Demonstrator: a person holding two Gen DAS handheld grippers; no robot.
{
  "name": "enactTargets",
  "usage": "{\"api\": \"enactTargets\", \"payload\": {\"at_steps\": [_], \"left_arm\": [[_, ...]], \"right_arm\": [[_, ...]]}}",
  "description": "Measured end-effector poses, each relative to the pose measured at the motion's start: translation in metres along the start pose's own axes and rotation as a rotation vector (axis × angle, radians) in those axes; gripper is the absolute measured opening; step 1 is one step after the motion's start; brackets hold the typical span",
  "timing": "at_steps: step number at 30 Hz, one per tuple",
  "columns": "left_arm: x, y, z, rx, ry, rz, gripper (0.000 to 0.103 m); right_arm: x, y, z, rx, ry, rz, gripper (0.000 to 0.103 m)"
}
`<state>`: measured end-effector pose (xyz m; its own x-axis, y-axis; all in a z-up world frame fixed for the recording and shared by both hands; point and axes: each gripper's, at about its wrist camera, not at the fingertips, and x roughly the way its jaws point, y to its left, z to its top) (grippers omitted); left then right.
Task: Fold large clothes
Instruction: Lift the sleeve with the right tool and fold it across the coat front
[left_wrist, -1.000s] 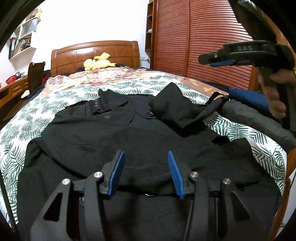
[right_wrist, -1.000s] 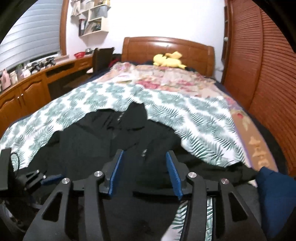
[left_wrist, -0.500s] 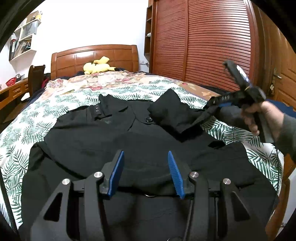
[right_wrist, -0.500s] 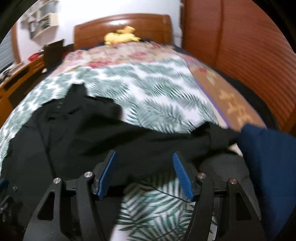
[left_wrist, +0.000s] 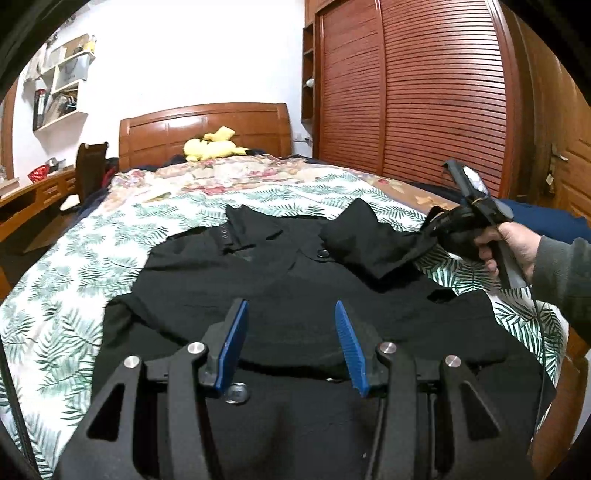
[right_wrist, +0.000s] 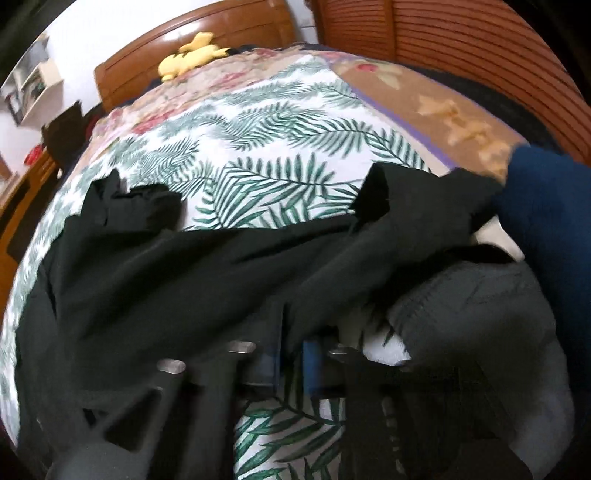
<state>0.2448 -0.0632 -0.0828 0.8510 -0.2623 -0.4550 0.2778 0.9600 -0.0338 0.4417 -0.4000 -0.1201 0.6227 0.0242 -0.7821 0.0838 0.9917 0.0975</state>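
A large black buttoned shirt (left_wrist: 280, 295) lies spread on the leaf-print bedspread (left_wrist: 66, 280). My left gripper (left_wrist: 291, 343) is open and empty, hovering over the shirt's lower front. My right gripper (left_wrist: 434, 223) is at the shirt's right side, shut on the end of the black sleeve (left_wrist: 373, 240), which lies folded across the chest. In the right wrist view the sleeve cloth (right_wrist: 207, 266) drapes over the closed blue pads (right_wrist: 310, 365).
A grey garment (right_wrist: 480, 317) and a dark blue garment (right_wrist: 546, 206) lie at the bed's right edge. A yellow plush toy (left_wrist: 212, 147) sits by the wooden headboard (left_wrist: 203, 125). Slatted wardrobe doors (left_wrist: 436, 96) stand right, a desk (left_wrist: 26, 199) left.
My right gripper came down from above the bed to the sleeve end and closed on it. The left gripper stayed still and open.
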Motion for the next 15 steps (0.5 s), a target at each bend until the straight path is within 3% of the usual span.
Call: {"api": "enactTargets", "payload": {"at_steps": [3, 8, 15], "left_arm": [[-0.011, 0.009, 0.001, -0.005, -0.010, 0.020, 0.048], [-0.026, 0.024, -0.001, -0.013, -0.020, 0.060, 0.048], [-0.048, 0.045, -0.004, -0.042, -0.038, 0.089, 0.048]], "right_arm": [[-0.030, 0.025, 0.007, -0.070, -0.093, 0.036, 0.003], [-0.106, 0.100, 0.007, -0.255, -0.256, 0.139, 0.003], [-0.168, 0.203, -0.029, -0.467, -0.329, 0.307, 0.003]]}}
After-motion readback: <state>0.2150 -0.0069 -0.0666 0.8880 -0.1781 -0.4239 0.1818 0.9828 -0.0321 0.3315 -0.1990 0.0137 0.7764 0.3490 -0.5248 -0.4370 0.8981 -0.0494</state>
